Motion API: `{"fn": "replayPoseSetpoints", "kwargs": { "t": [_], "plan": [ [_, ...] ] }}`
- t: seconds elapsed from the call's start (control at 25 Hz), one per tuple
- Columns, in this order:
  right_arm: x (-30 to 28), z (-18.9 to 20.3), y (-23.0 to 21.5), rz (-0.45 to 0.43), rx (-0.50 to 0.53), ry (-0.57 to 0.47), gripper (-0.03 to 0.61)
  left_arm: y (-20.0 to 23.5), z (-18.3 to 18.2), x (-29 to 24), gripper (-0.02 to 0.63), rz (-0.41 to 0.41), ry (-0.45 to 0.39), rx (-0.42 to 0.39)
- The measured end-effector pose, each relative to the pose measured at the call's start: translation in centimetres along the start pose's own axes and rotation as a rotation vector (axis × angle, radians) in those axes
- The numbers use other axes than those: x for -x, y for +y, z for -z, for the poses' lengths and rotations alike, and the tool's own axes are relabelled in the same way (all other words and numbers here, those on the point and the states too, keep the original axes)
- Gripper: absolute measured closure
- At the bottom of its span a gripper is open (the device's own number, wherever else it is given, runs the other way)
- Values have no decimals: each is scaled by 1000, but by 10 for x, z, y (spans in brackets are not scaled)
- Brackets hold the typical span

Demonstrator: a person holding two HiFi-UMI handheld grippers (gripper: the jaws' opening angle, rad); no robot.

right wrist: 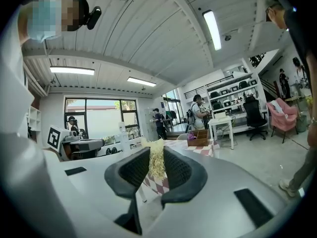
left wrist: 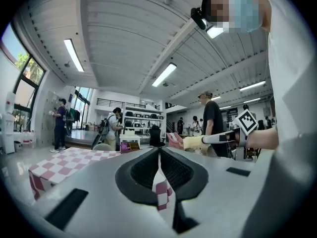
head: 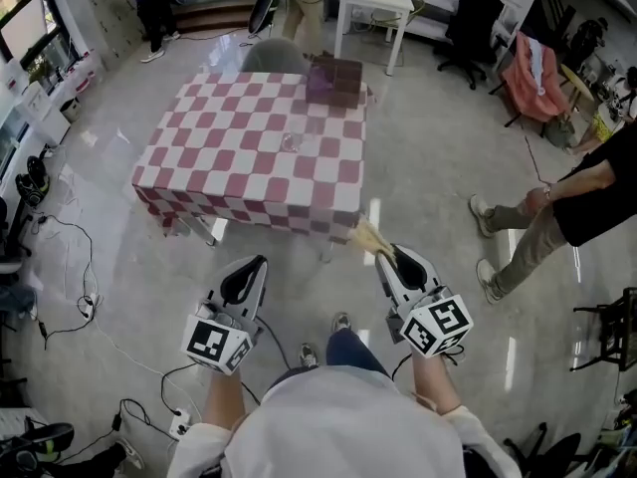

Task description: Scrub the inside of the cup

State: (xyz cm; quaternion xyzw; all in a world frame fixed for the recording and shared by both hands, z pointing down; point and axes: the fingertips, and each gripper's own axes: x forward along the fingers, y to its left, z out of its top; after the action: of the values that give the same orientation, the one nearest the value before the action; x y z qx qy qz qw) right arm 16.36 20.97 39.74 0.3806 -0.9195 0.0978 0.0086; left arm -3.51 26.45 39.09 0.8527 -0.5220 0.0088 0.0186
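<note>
Nearest the camera, both forearms reach forward from the person's body at about the same height, each carrying a gripper that points level toward the surface ahead.

The left gripper [head: 249, 272] is closed, its jaws meeting with only a thin slit between them, and nothing is held. It is short of the surface's near edge.

The right gripper [head: 390, 258] is clamped on a fibre scrubber [right wrist: 157, 161], a pale, straw-coloured bundle that sticks out past the jaw tips. In the head view the bundle overlaps the near right corner of the surface; whether they touch cannot be told.

The surface [head: 249, 172] carries a red-and-white chequered cloth. The cup [head: 292, 143], small and clear, stands near its middle, well apart from both grippers. A box [head: 334, 80], blurred, sits at the far right corner.

A bystander [head: 542, 222] stands on the floor to the right.
</note>
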Motion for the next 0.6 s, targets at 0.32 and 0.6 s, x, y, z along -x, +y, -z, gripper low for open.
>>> {"fn": "replayPoseSetpoints", "kwargs": {
  "t": [0.32,0.6],
  "plan": [
    [-44,-6,-29,-21,-12,0,486,23,-2,-39,574,25,17,-9],
    [-94,-17,-68,-68,-13,-2,486,51,-9,-91,574,-7,14,-4]
  ]
}}
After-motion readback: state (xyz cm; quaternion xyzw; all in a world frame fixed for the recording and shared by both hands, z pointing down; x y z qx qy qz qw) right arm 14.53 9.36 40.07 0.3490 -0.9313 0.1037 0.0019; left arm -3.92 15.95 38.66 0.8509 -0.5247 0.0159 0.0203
